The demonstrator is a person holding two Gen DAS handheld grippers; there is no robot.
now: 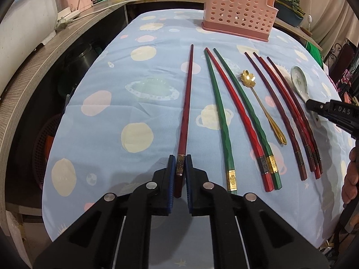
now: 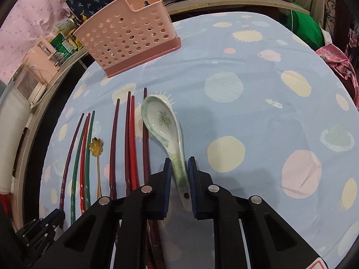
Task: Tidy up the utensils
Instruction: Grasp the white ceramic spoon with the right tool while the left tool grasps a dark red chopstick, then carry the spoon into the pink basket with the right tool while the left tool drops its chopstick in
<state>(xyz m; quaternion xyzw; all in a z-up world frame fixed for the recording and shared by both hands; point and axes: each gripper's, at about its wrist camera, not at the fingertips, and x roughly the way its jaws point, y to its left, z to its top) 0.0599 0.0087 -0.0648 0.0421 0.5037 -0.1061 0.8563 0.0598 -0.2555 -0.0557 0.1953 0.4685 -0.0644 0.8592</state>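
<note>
A dark red chopstick [image 1: 186, 103] lies alone on the left of the blue dotted tablecloth [image 1: 139, 85], and my left gripper [image 1: 180, 157] is shut on its thick end by the gold band. To its right lie green and red chopsticks [image 1: 221, 121], a gold flower spoon [image 1: 248, 79] and several dark red chopsticks [image 1: 291, 112]. The white ceramic spoon [image 2: 160, 121] rests at the right end of the row. My right gripper [image 2: 179, 160] is shut on its handle, both blue pads against it. From the left wrist view the right gripper [image 1: 313, 107] reaches in over the ceramic spoon [image 1: 299, 83].
A pink perforated utensil holder [image 1: 237, 9] stands upright at the table's far edge, also seen from the right wrist [image 2: 128, 33]. A wooden counter [image 1: 33, 67] with appliances curves along the left. A hand [image 1: 352, 179] shows at the right edge.
</note>
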